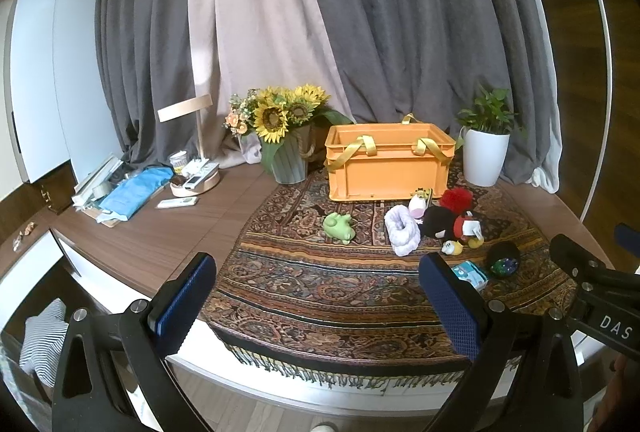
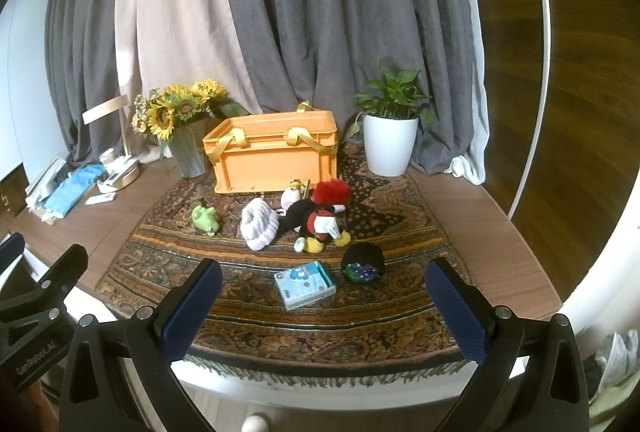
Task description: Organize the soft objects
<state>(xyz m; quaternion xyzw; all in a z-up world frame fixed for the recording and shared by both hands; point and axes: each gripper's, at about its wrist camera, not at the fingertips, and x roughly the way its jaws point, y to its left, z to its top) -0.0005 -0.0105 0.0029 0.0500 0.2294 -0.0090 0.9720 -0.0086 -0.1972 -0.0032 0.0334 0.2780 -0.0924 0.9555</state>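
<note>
Both grippers are spread wide and hold nothing: the left gripper (image 1: 318,302) and the right gripper (image 2: 324,306) hang at the bottom of each view, by the near edge of the table (image 1: 160,232). The soft toys lie in the middle of the frame on the patterned rug (image 2: 280,320): a green frog (image 2: 206,219), a fluffy white scrunchie (image 2: 259,225) and a black mouse plush (image 2: 316,222) (bunched close together). Just behind them sits the open orange crate (image 2: 276,160), probably where they go.

Left gripper (image 1: 320,306) jaws spread wide and empty, right gripper (image 2: 324,306) likewise, side by side, level
</note>
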